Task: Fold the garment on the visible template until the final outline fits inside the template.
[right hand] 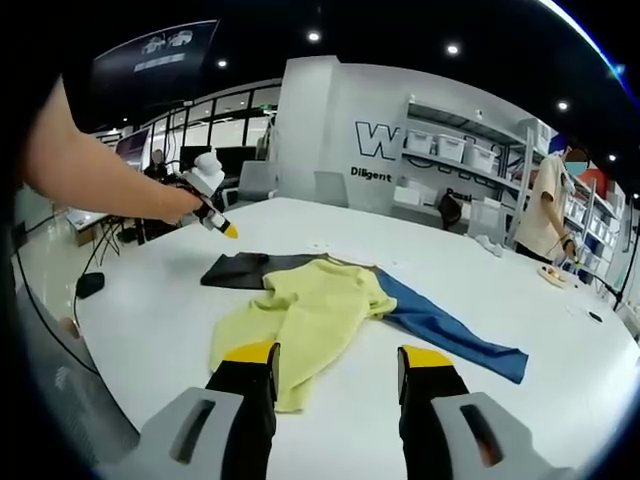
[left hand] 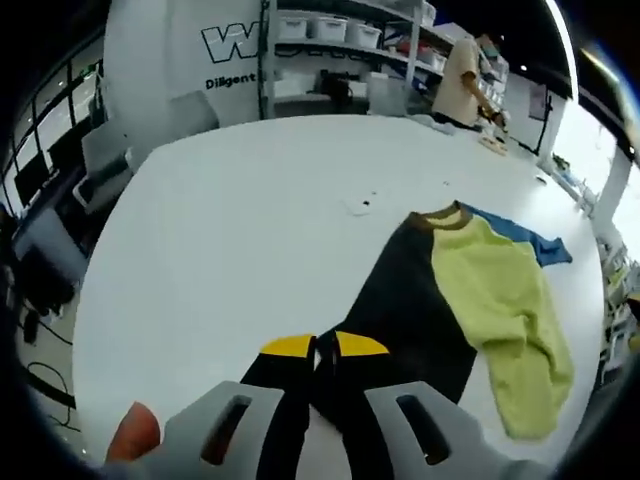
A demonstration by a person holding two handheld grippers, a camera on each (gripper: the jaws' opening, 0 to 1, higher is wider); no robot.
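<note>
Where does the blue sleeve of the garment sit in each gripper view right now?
Left gripper view: the blue sleeve is upper right, beyond the yellow-green panel, at the garment's far edge.
Right gripper view: the blue sleeve runs from centre toward lower right, just above the right gripper.
Shared landmark: the shelving with white bins against the back wall.

My left gripper (left hand: 325,345) has its yellow-tipped jaws nearly together over the black sleeve of the shirt (left hand: 470,300), spread flat on the white table (left hand: 250,220).
</note>
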